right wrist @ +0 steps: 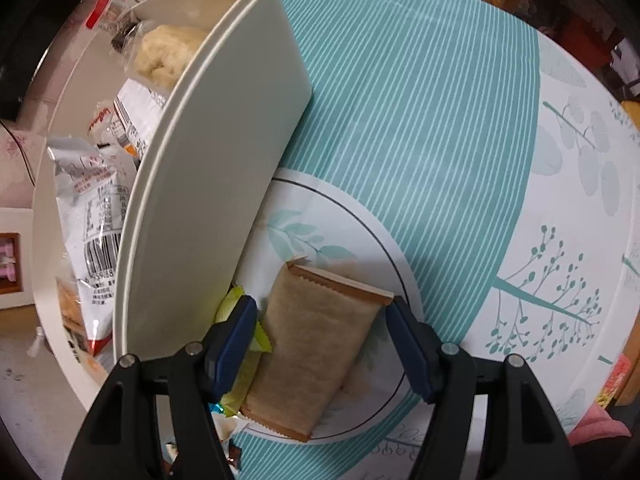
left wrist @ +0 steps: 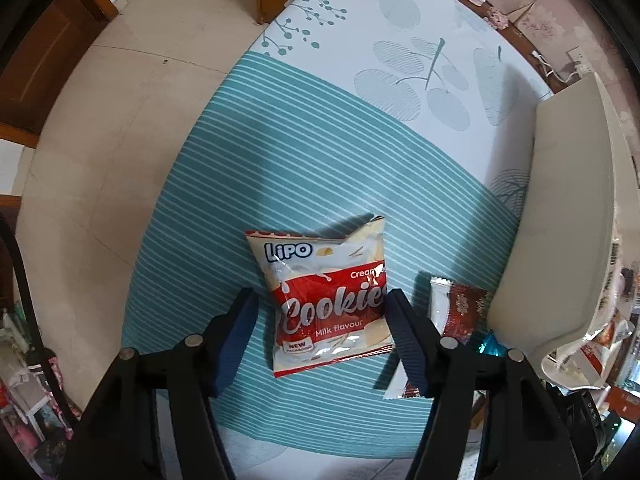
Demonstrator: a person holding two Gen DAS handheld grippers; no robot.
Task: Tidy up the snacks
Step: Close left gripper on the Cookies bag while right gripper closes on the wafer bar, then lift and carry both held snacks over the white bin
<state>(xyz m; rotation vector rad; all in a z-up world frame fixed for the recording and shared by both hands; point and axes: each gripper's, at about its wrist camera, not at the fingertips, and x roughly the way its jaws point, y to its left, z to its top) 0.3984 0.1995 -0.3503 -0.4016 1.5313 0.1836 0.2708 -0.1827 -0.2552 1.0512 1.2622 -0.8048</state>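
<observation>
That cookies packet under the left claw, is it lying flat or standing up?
Lying flat. The cookies packet rests face up on the striped tablecloth, its whole printed front visible, between the open fingers of the left claw, not pinched.

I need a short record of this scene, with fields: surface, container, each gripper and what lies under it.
surface: tablecloth, teal stripes, leaf print
container: cream bin, snack bags inside
left gripper: open, jaws either side of cookie packet; right pad at its edge
right gripper: open, over tan packet
beside cookies: brown and white wrapper
</observation>
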